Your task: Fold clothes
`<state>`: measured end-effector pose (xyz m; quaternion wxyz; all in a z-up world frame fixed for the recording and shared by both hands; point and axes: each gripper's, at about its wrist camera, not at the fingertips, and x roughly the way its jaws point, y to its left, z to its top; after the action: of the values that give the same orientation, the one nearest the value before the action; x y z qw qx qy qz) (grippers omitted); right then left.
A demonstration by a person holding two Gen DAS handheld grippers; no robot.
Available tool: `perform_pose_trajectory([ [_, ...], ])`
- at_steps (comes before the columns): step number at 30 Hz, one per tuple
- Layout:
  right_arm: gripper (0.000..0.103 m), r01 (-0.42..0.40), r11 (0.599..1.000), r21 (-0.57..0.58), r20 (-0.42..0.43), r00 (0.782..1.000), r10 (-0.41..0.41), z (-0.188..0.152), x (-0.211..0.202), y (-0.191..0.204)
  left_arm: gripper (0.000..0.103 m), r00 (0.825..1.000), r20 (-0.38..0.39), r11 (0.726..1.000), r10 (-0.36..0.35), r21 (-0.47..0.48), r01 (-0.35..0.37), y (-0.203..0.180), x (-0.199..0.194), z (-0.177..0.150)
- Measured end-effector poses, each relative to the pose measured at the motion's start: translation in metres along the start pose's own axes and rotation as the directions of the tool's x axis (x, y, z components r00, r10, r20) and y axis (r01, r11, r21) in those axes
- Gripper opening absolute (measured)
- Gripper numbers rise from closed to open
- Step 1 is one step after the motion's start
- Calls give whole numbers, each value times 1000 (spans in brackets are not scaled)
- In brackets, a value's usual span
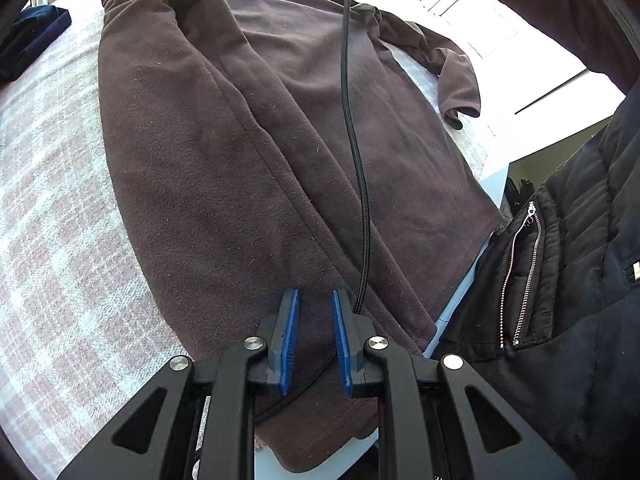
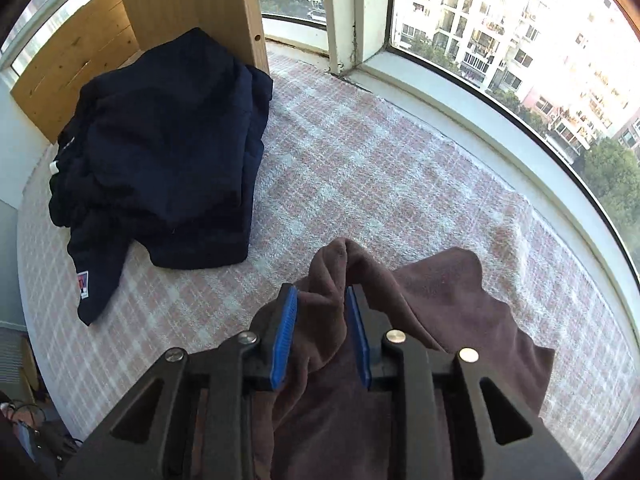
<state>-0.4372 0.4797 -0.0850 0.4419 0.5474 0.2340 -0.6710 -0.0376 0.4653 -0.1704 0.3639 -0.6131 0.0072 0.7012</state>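
A dark brown fleece top (image 1: pixel 256 128) lies lengthwise on the pink checked cover (image 1: pixel 52 184), its left side folded over the middle and one sleeve (image 1: pixel 456 80) lying out to the far right. My left gripper (image 1: pixel 315 300) sits at its near hem with the blue pads a little apart and fabric between them; a true grip cannot be made out. My right gripper (image 2: pixel 322 296) is shut on a bunched fold of the same brown fleece (image 2: pixel 452 304) at its far end, held just above the cover (image 2: pixel 360 168).
A pile of dark navy clothes (image 2: pixel 168 152) lies at the far left of the cover, also in the left wrist view (image 1: pixel 32 36). A wooden panel (image 2: pixel 188 4) stands behind it. A curved window sill (image 2: pixel 500 136) bounds the right. A black cable (image 1: pixel 352 120) hangs over the fleece. My black jacket (image 1: pixel 560 280) is at right.
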Motion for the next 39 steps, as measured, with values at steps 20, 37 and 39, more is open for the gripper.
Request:
perform_pose_trajectory([
  [20,7,-171,957,232,48,985,165,1,40,-68,16,998,31,999,-46,-1,46,9,-2,-6],
  [37,24,120,938,-324,3,992,-126,-91,-11,71,17,1000,3,998,7,65,-7,-1,0,-2],
  [39,24,144,939,-313,1,989,-151,-103,-5,70,17,1000,5,996,26,80,-26,-4,1,-3],
])
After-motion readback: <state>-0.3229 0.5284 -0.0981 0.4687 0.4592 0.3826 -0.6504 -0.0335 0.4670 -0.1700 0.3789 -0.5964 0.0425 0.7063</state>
